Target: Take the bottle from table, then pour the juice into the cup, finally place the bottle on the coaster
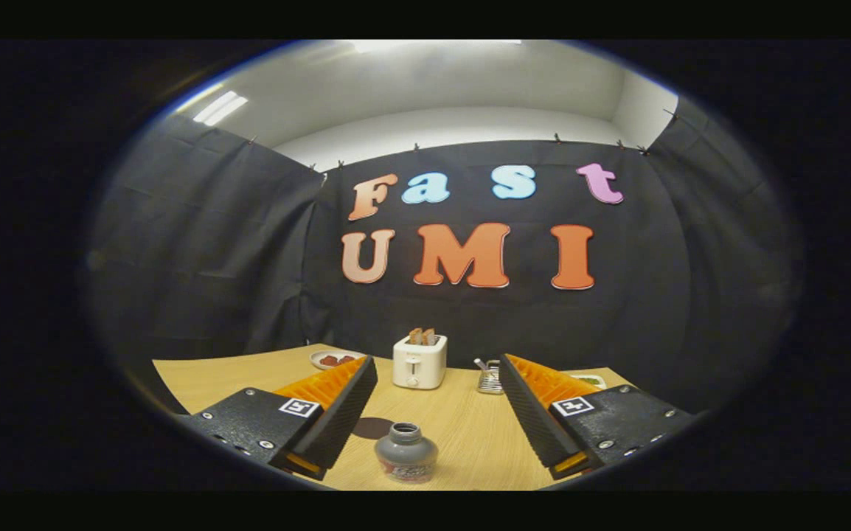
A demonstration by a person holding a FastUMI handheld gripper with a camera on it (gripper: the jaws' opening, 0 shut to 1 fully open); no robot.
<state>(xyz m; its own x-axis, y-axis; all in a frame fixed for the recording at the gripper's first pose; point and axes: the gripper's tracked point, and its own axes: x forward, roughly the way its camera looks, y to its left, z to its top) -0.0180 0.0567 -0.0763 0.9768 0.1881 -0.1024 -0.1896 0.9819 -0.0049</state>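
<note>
A small grey bottle (405,452) with an open neck and a red-and-white label stands upright on the wooden table (462,428), low between my two fingers. My gripper (436,372) is open, its fingers spread wide to either side of the bottle and above it, touching nothing. A dark round coaster (372,427) lies flat on the table just beyond the bottle, close to my left finger, which hides part of it.
A white toaster (419,361) with two slices of toast stands further back at mid-table. Left of it is a small plate (333,360) with red food. A metal holder (490,377) stands by my right finger, and a dish (589,380) peeks out behind that finger.
</note>
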